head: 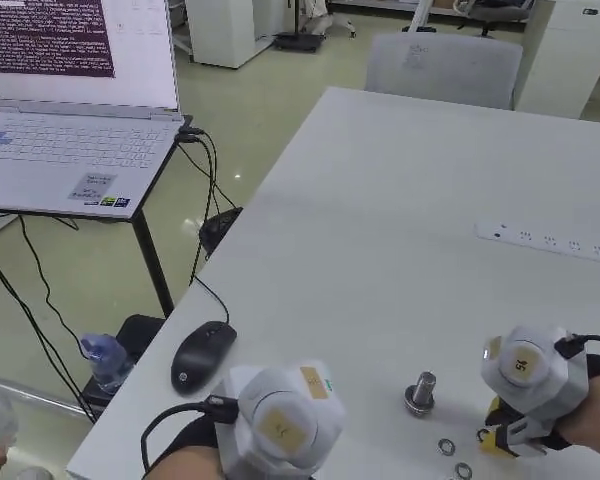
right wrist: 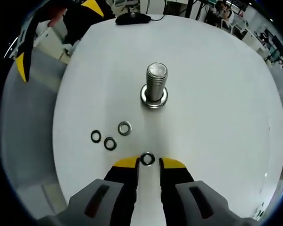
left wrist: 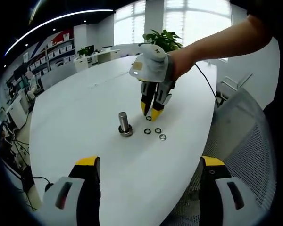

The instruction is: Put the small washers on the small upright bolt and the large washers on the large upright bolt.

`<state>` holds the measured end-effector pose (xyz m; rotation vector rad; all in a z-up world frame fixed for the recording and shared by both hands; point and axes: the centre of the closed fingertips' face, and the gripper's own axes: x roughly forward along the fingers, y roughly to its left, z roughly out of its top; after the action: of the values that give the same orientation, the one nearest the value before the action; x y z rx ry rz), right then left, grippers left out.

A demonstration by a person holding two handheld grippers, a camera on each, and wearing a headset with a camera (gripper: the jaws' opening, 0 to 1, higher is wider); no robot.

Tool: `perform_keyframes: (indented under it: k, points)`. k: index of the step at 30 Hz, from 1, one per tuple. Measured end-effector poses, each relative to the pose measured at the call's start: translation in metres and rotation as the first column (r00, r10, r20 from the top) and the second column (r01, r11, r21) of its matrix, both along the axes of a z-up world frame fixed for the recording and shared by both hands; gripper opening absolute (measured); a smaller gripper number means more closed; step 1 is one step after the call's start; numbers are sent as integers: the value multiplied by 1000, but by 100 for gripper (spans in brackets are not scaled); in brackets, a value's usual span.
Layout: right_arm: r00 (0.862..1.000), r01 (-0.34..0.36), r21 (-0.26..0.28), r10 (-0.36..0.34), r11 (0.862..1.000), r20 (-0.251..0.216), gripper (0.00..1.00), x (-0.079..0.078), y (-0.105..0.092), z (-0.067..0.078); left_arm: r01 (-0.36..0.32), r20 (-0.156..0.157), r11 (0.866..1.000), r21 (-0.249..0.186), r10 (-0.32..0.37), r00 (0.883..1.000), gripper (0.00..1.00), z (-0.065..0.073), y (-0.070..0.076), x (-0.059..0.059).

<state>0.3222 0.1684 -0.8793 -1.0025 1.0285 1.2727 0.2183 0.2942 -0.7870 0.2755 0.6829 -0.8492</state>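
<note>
Right gripper (right wrist: 149, 165): jaws slightly apart, washer (right wrist: 147, 158) between tips, upright bolt (right wrist: 156, 84) ahead. Left gripper (left wrist: 149, 163): jaws wide apart, empty. Best pinched by its rim, centred, kept level.

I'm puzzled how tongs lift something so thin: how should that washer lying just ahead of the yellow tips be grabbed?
Probably by its outer rim, from straight above: the washer lies flat on the table, so only its thin edge offers purchase. The right gripper has its open jaws standing either side of it.

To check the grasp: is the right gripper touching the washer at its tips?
Cannot tell. Right gripper view: washer lies between tips of the right gripper; gap unclear.
</note>
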Motion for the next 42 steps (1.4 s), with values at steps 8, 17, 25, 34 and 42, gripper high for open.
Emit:
perform_keyframes:
  k: [8, 17, 25, 34, 42]
  points:
    - [1000, -4, -5, 4, 1000, 14, 14, -1, 0, 0, 7, -5, 1000, -2, -7, 1000, 85, -1, -3, 0]
    - [1000, 19, -2, -19, 1000, 19, 13, -1, 0, 0, 11, -8, 1000, -2, -11, 1000, 83, -1, -4, -2]
    - [998, 54, 16, -54, 998, 20, 13, -3, -2, 4, 21, 2, 1000, 8, -21, 1000, 85, -3, -4, -3]
    - [993, 122, 51, -122, 991, -3, 13, -6, -12, 36, 39, -11, 999, 32, -38, 999, 86, -8, -5, -4]
    - [987, 161, 64, -161, 985, -7, 13, -6, -37, 65, 55, -13, 997, 52, -54, 998, 85, -10, -7, -3]
